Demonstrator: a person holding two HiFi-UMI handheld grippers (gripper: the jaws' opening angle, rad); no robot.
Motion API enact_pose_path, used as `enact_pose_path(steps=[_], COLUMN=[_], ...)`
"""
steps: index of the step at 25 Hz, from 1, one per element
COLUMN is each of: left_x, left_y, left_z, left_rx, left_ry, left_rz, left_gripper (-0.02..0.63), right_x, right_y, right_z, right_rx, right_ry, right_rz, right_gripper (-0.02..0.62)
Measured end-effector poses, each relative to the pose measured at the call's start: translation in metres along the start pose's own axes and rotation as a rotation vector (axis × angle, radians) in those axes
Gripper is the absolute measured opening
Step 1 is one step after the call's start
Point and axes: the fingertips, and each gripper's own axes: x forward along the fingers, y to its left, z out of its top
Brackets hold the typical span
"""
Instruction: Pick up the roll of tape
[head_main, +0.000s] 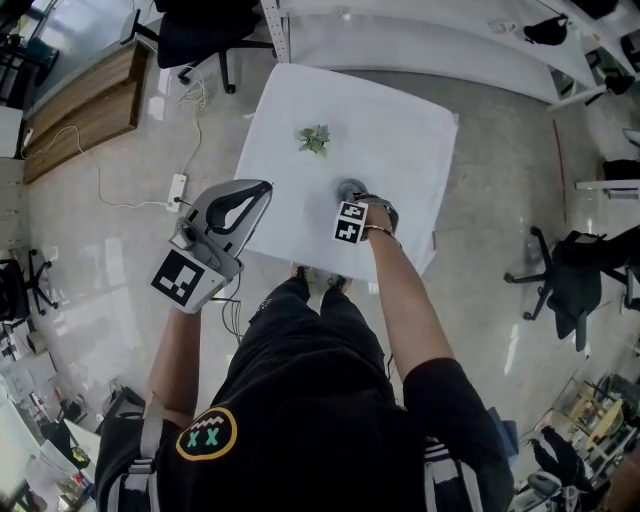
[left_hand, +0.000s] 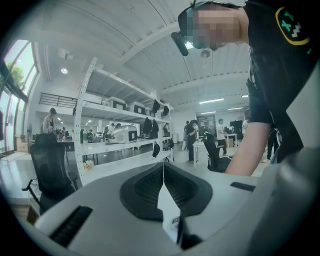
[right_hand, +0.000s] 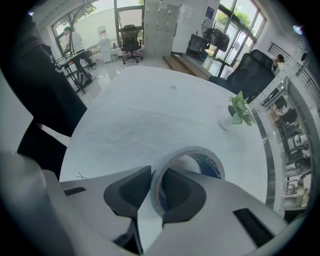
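The roll of tape (right_hand: 210, 161), grey outside with blue print on its inner face, lies flat on the white table (head_main: 400, 130) near its front edge, where the head view shows it as a small grey ring (head_main: 350, 187). My right gripper (right_hand: 156, 172) points steeply down over it. One pad is inside the ring and the other outside, pinching the near wall. In the head view that gripper (head_main: 356, 203) covers part of the roll. My left gripper (head_main: 262, 187) hangs in the air off the table's left edge, pointing level, its jaws (left_hand: 163, 162) shut on nothing.
A small potted plant (head_main: 314, 139) stands on the table behind the roll and is also in the right gripper view (right_hand: 240, 111). Black office chairs (head_main: 570, 275) stand to the right and at the back left (head_main: 200, 30). A power strip (head_main: 177, 190) and cable lie on the floor.
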Motion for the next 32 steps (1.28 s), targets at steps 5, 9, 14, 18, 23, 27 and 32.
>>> enact_pose_path(steps=[5, 9, 14, 18, 23, 27, 32], left_x=[0.004, 0.008, 0.012, 0.014, 0.019, 0.023, 0.025], left_y=[-0.006, -0.013, -0.021, -0.026, -0.031, -0.036, -0.040], left_z=[0.004, 0.009, 0.020, 0.025, 0.023, 0.025, 0.030], left_rx=[0.000, 0.005, 0.015, 0.025, 0.065, 0.086, 0.091], left_ry=[-0.018, -0.042, -0.076, -0.094, -0.108, -0.119, -0.131], left_rz=[-0.022, -0.047, -0.080, -0.101, -0.134, -0.152, -0.162], left_gripper=[0.020, 0.020, 0.020, 0.020, 0.020, 0.020, 0.020], right_x=[-0.022, -0.046, -0.099, -0.156, -0.235, -0.297, -0.362], right_y=[-0.007, -0.016, -0.024, -0.031, -0.040, -0.042, -0.036], right_z=[0.005, 0.010, 0.020, 0.032, 0.040, 0.048, 0.057], right_rx=[0.084, 0.174, 0.286, 0.363, 0.439, 0.468, 0.474], right_ry=[-0.081, -0.165, -0.305, -0.440, -0.599, -0.722, -0.860], right_rz=[-0.041, -0.090, -0.176, -0.267, -0.378, -0.460, -0.541], right_gripper=[0.078, 0.077, 0.077, 0.076, 0.075, 0.075, 0.077])
